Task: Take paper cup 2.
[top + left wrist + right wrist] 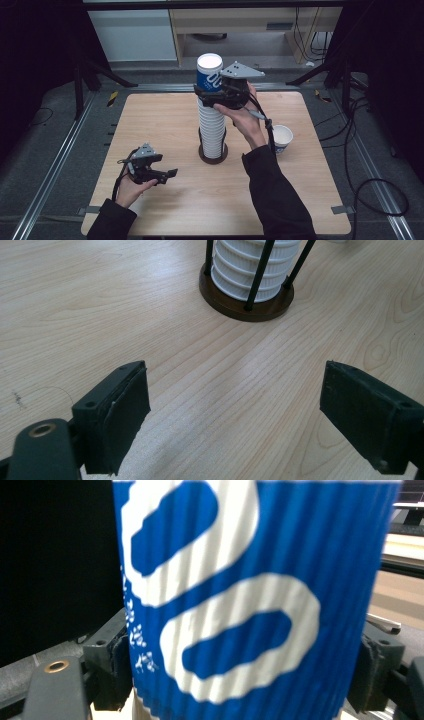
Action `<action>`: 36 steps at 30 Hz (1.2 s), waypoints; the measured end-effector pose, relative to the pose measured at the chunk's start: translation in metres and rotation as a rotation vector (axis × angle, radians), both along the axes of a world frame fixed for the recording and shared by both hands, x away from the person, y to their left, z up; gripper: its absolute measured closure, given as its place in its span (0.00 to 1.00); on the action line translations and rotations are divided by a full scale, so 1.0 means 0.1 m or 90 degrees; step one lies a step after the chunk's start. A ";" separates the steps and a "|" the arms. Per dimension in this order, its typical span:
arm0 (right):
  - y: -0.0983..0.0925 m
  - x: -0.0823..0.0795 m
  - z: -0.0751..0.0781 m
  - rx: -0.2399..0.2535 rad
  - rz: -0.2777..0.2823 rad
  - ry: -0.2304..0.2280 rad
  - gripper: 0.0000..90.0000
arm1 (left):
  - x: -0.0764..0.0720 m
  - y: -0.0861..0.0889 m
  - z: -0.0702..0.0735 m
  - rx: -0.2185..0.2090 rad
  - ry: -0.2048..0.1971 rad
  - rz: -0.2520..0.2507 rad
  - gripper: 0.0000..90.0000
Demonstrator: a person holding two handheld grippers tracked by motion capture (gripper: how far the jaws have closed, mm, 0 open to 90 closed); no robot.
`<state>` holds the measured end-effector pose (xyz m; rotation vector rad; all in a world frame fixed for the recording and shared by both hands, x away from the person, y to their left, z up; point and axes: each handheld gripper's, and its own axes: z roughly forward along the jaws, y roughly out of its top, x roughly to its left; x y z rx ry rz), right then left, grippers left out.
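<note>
Blue cup [250, 605] right up against my right camera, ribbed wall with white loops, standing upright between my two right jaws. One pad [112, 667] presses its left side, the other [372, 672] sits at its right side, so my right gripper [220, 95] is closed onto the cup, not far from fully spread because the cup is wide. From above, I have it at the very top of the stack [212, 127], mouth up, white inside showing, its long axis vertical and in line with the column of white cups beneath. My jaws grip it low on its blue band, just where it meets the next cup down. Whether it has lifted clear of that one, I cannot tell.

Stack stands in a holder [213, 152], a dark round base with thin black rods, near the middle of the table [165, 210]. My right hand [245, 120] reaches in from the right side of the column.

Down at my left, my left gripper [235, 410] hangs low over bare wood with jaws wide apart and nothing between them. Ahead of those jaws and a little right sits the holder's base, well apart from them.

Right of my right forearm, one more cup [281, 137] stands alone, open end up, near the table's right side.
</note>
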<state>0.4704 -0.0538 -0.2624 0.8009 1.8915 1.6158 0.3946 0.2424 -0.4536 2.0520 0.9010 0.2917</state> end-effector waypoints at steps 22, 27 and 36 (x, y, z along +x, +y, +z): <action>-0.08 -0.10 0.48 0.024 -0.006 -0.051 0.21 | 0.00 0.01 0.00 -0.001 -0.001 -0.001 0.13; -0.18 -0.19 0.54 0.018 -0.014 -0.066 0.21 | 0.00 0.01 0.01 -0.004 -0.002 0.002 0.13; -0.59 -0.44 0.43 0.002 -0.040 -0.073 0.21 | -0.01 0.01 0.02 -0.003 -0.006 0.001 0.13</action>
